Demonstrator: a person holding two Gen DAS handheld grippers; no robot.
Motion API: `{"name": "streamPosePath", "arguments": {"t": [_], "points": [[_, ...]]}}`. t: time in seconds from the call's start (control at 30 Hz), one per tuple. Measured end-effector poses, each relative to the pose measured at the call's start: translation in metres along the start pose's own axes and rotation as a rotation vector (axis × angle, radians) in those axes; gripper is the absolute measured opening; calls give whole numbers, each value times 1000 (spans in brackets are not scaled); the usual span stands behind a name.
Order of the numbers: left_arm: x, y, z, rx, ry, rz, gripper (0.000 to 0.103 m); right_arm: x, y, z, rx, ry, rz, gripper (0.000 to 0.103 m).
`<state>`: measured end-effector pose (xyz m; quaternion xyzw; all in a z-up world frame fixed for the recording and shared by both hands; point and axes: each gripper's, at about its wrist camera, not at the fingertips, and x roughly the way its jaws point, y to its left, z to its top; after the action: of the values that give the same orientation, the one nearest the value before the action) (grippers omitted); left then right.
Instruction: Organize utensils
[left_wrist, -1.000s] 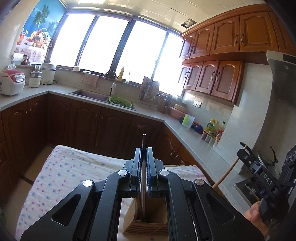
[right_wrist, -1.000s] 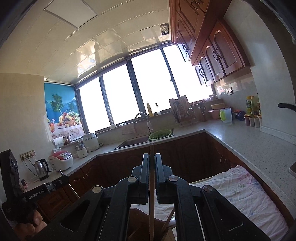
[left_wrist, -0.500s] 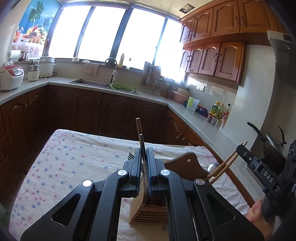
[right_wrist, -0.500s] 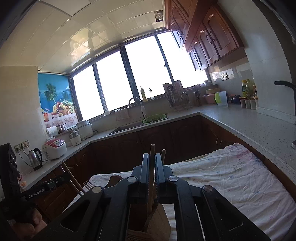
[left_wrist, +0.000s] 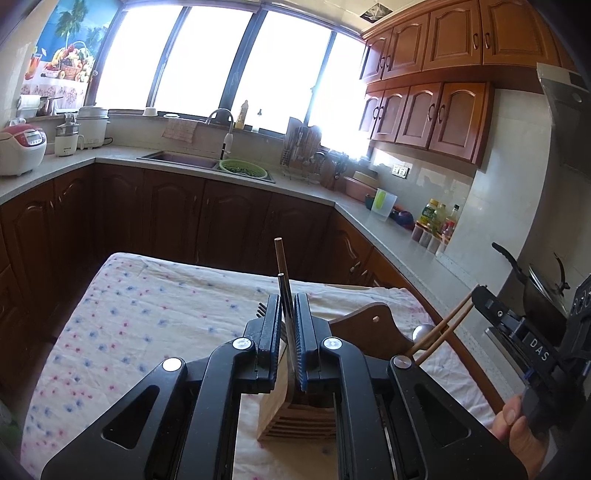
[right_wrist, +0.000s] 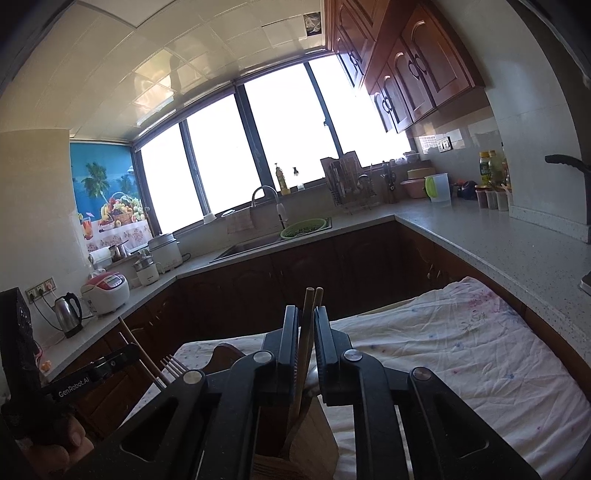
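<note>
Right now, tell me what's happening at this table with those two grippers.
A person is sorting utensils into a wooden holder on the cloth-covered table. The left gripper has dark chopsticks standing between its jaws, which are opening to let them drop into the holder. The right gripper is doing the same with light wooden chopsticks. A fork already sits in the holder.

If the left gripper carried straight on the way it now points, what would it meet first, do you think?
Probably the slatted wooden utensil holder just beyond the left gripper, whose opening jaws have dark chopsticks between them; depth is uncertain.
</note>
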<state>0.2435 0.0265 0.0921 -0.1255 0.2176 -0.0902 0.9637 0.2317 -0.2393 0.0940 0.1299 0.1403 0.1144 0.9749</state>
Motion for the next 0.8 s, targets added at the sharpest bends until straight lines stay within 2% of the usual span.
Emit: {"name": "streamPosePath", "arguments": {"t": [0.03, 0.07, 0.1, 0.13, 0.2, 0.23, 0.27, 0.3, 0.5, 0.8], "points": [[-3, 0, 1, -4, -2, 0, 19, -3, 1, 1, 7, -4, 10, 28], [-7, 0, 1, -8, -9, 1, 36, -7, 1, 3, 13, -14, 18, 36], [-12, 1, 2, -12, -19, 7, 52, -12, 1, 4, 18, -28, 23, 51], [-17, 0, 2, -16, -32, 17, 59, -18, 1, 6, 25, -44, 29, 62], [-29, -1, 1, -17, -59, 26, 69, -28, 1, 11, 39, -70, 40, 73], [-34, -1, 1, -16, -63, 30, 72, -34, 0, 13, 46, -80, 47, 86], [-39, -1, 1, -18, -64, 34, 80, -39, -1, 15, 55, -89, 53, 99], [-44, 0, 0, -24, -68, 35, 84, -44, -2, 17, 64, -100, 59, 103], [-73, 0, -16, -34, -57, 16, 87, -76, -7, 15, 102, -103, 77, 103], [-99, -9, -55, -24, 4, 4, 88, -119, -24, -14, 131, -54, 42, 103]]}}
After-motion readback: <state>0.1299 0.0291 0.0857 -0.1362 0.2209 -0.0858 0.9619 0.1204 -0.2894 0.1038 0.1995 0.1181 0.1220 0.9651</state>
